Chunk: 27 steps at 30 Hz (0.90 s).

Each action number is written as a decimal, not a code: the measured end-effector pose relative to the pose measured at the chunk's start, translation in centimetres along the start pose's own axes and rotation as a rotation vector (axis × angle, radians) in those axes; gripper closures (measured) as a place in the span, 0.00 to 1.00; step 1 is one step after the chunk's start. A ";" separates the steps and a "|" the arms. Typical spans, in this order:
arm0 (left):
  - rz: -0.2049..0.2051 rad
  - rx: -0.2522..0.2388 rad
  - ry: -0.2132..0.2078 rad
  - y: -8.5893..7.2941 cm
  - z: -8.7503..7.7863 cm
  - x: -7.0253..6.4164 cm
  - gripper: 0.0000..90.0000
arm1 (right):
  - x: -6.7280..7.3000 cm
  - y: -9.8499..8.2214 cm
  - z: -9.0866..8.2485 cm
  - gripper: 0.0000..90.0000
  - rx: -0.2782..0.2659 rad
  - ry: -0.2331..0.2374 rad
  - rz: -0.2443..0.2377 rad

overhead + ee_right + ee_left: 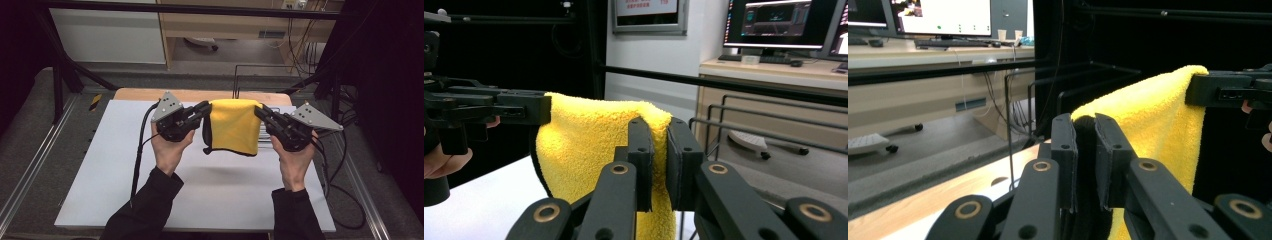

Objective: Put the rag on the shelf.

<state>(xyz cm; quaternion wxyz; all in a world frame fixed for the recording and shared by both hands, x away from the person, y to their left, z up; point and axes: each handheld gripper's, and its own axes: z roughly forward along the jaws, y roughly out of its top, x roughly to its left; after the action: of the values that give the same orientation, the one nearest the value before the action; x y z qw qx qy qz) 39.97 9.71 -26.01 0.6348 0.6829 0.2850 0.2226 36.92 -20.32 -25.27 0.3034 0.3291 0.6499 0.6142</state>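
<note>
Towel [234, 125] is up in the air over the desk [125, 165], folded double and hanging from its top edge, so the lift part looks done. Left tool [206, 106] is clamped on the top left corner and right tool [259, 111] on the top right, both jaws pinched tight on yellow cloth with the fold stretched level between them. The left gripper view shows that pinch up close [1083, 150], with the cloth running off to the other tool, and the right gripper view shows the same thing mirrored [659, 150].

My guess is what's left is getting it onto the wire rack [260, 80] at the back of the desk, just behind the towel. Its bars are thin and dark, so I can't tell exactly how near the cloth is to them. The bottom edge hangs free with a dark trim showing at the lower left.

Stuff around: white mat on the desk, wooden strip at the far edge, 2 cables trailing off the tools, black frame bars either side. Nothing sits between towel and rack, so the rack's own top bar is the only thing to clear.
</note>
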 end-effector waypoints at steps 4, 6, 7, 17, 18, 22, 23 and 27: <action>0.004 -0.016 -0.007 0.9 0.8 -0.4 0.89 | -0.5 0.7 -0.6 0.92 -0.018 -0.018 -0.002; 0.007 -0.031 -0.014 1.6 1.3 -0.7 0.89 | -0.8 1.1 -0.8 0.92 -0.029 -0.026 -0.008; 0.003 -0.035 -0.018 1.9 1.5 -0.7 0.89 | -0.9 1.3 -1.0 0.92 -0.034 -0.031 -0.006; 0.021 -0.073 -0.035 4.2 3.4 -1.8 0.89 | -2.5 3.1 -2.0 0.93 -0.082 -0.082 -0.015; 0.020 -0.079 -0.038 4.4 3.6 -1.9 0.89 | -2.6 3.3 -2.0 0.93 -0.087 -0.086 -0.016; 0.019 -0.092 -0.043 4.9 4.1 -2.0 0.89 | -3.2 4.1 -2.2 0.93 -0.100 -0.105 -0.022; 0.020 -0.098 -0.043 5.1 4.2 -2.1 0.89 | -3.3 4.3 -2.3 0.93 -0.106 -0.109 -0.024; 0.015 -0.123 -0.045 6.0 5.1 -2.2 0.89 | -3.6 5.0 -2.5 0.93 -0.125 -0.122 -0.031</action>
<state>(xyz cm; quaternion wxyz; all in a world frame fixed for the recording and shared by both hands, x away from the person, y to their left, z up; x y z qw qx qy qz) 42.31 4.27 -20.45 0.6800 0.6496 0.2512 0.2292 37.36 -24.55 -20.12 0.3718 0.3362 0.5958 0.6275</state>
